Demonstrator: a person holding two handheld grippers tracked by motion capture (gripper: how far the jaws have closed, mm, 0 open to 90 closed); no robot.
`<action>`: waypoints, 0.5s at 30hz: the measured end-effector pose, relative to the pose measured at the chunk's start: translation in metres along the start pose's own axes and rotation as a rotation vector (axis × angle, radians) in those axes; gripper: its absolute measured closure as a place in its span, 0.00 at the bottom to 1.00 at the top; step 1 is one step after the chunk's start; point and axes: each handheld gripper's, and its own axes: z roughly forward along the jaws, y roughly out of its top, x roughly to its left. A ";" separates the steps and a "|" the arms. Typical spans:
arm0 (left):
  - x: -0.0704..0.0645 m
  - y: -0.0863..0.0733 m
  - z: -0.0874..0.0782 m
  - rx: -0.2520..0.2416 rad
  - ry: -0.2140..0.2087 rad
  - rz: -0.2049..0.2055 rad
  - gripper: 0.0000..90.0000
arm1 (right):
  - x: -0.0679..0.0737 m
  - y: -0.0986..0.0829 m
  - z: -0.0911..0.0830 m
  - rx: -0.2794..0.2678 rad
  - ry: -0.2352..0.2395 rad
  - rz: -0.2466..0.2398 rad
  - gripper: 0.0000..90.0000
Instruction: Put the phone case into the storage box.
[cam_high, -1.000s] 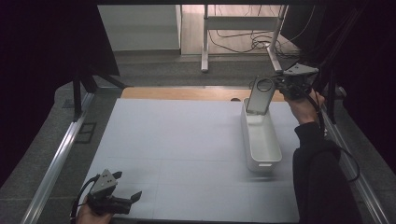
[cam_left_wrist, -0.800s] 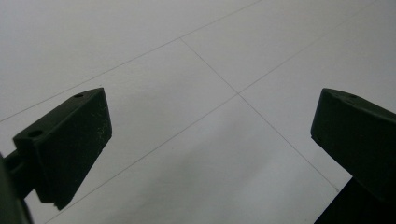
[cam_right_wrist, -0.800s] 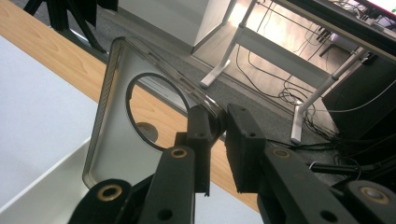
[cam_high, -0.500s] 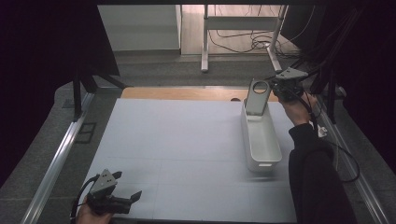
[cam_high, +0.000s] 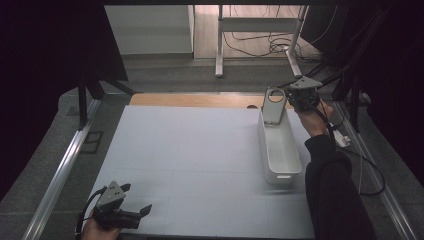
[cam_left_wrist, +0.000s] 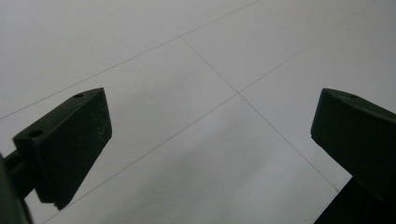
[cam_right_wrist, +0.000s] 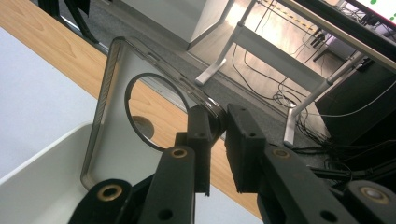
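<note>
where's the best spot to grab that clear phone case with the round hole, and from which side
By its thin edge near the top corner, coming from the right, much as the right gripper holds it. The phone case stands nearly upright with its lower end in the white bin. Its upper rim is free, thin enough to fit between the jaws, and away from the round cutout.

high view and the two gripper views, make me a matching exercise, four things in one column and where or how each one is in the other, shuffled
Things
1. phone case
2. white bin
3. left gripper
4. right gripper

States
A. open, jaws spread above the bare white table
B. standing on the right part of the table, long side running away from the person
C. clear with a round hole, held upright over the bin's far end
D. shut on the edge of a thin clear thing

Pairs: 1-C, 2-B, 3-A, 4-D
</note>
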 end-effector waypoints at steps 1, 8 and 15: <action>0.000 0.000 0.000 0.000 0.000 0.000 0.00 | 0.000 0.000 0.000 0.000 0.000 0.000 0.88; 0.000 0.000 0.000 0.001 -0.001 0.001 0.00 | 0.002 -0.003 0.003 -0.004 -0.009 -0.005 0.88; 0.000 0.000 0.000 0.002 0.000 0.003 0.00 | 0.006 -0.008 0.006 -0.005 -0.013 -0.014 0.88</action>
